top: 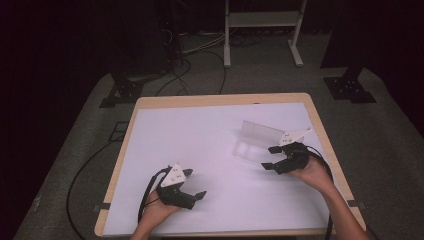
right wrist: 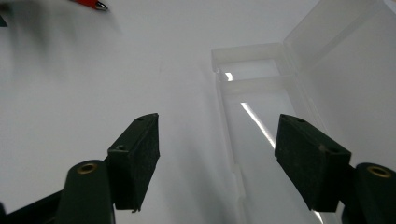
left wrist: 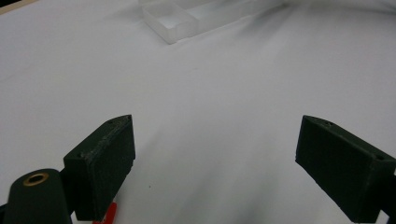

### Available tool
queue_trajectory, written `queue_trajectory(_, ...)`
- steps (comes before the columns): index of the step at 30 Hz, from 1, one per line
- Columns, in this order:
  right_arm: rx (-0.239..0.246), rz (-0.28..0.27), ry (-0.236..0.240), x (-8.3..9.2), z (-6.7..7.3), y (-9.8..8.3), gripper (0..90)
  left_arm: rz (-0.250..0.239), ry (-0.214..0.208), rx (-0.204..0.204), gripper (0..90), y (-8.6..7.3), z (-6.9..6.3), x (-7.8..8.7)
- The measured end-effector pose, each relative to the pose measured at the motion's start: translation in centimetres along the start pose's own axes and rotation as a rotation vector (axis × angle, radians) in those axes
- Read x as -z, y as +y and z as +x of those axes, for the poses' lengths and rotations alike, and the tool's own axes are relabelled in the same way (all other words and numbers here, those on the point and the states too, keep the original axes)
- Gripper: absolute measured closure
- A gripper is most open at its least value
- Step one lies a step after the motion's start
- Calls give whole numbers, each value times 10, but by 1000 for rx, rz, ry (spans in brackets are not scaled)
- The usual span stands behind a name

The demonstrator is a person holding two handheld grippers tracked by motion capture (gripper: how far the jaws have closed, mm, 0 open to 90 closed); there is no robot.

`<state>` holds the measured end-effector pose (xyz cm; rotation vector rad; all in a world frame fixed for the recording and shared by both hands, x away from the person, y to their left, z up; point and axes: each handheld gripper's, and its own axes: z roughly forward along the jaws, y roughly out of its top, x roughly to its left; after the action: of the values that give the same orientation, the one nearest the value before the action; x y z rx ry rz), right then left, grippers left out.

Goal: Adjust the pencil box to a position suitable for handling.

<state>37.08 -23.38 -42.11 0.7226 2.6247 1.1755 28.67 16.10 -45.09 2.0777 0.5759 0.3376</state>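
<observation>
A clear plastic box (top: 248, 148) lies on the white table cover right of the middle, its hinged lid (top: 263, 133) standing open behind it. My right gripper (top: 270, 157) hovers at the box's right end, open, jaws pointing left. In the right gripper view, the box (right wrist: 261, 100) runs away between and beyond the wide jaws (right wrist: 218, 120), which touch nothing. My left gripper (top: 196, 196) rests near the front left, open and empty (left wrist: 215, 126). The box (left wrist: 173, 21) shows far ahead of it. A red pen (right wrist: 88, 3) lies close to the left gripper; its red end (left wrist: 108, 213) peeks beside the left jaw.
The white cover (top: 210, 150) lies on a wooden table whose rim (top: 225, 99) shows along the far edge. Cables trail from both grippers over the front edge. Dark stands and a white frame (top: 262, 20) rise from the floor beyond the table.
</observation>
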Motion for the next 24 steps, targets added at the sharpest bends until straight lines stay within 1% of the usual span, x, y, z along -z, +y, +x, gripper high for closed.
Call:
queue_trajectory(4,3,25,4,-6,-4,0,365,1,-1,-1,113,0,0,0)
queue_trajectory(7,2,37,5,-9,-5,-1,384,0,0,-1,113,0,0,0)
queue_trajectory(8,3,55,7,-14,-8,-2,410,0,-1,0,112,0,0,1)
queue_trajectory(11,2,65,10,-16,-8,-3,434,1,-1,0,112,0,0,1)
queue_trajectory(12,7,85,4,-19,-10,-3,453,0,-1,2,112,0,0,1)
queue_trajectory(13,7,85,4,-19,-10,-3,453,0,-1,2,112,0,0,1)
queue_trajectory(14,4,97,14,-22,-12,-4,483,-4,-3,5,113,0,-1,1)
queue_trajectory(17,3,105,17,-24,-13,-5,507,-3,-3,0,112,0,-1,1)
queue_trajectory(18,5,112,19,-26,-15,-6,531,-2,-3,1,112,0,-1,1)
queue_trajectory(24,6,140,18,-31,-16,-7,578,-6,-6,10,112,0,0,1)
